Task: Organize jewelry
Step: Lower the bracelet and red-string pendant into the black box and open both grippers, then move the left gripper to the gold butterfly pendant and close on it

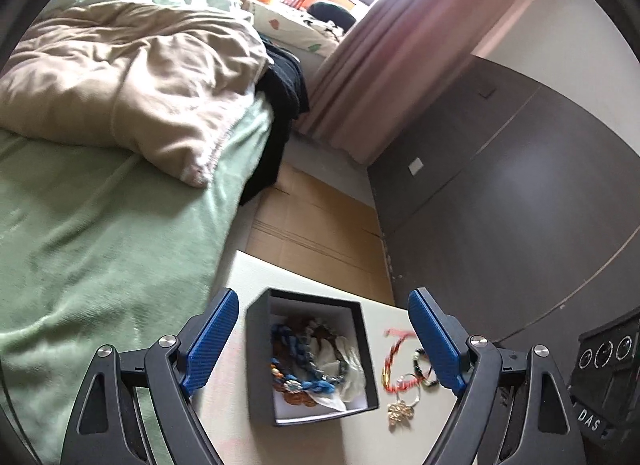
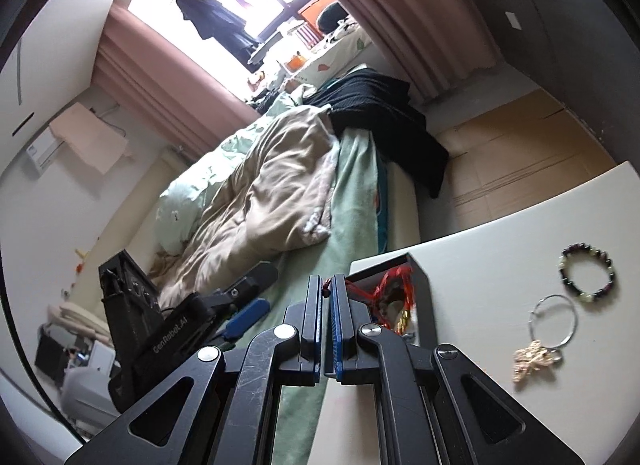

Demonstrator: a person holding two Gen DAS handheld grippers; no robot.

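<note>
A black box [image 1: 260, 349] with a white lining stands on the white table [image 1: 224, 397], holding blue beads and several other pieces. My left gripper [image 1: 324, 293] hangs open over it, a blue pad on either side and nothing between the pads. A red cord bracelet [image 1: 394, 361] with gold beads shows just right of the box. Beyond it lie a dark bead bracelet [image 2: 588, 277] and a silver ring with a gold charm [image 2: 552, 325]. My right gripper [image 2: 327, 281] is shut on the red cord, which trails toward the box [image 2: 424, 297]. Whether the bracelet is inside, I cannot tell.
A bed [image 1: 100, 225] with a green sheet and beige duvet runs along the table's left side. Flattened cardboard [image 1: 312, 221] covers the floor beyond the table's far edge. Dark wardrobe doors [image 1: 500, 185] stand at the right, and a black case [image 1: 604, 365] sits by the right edge.
</note>
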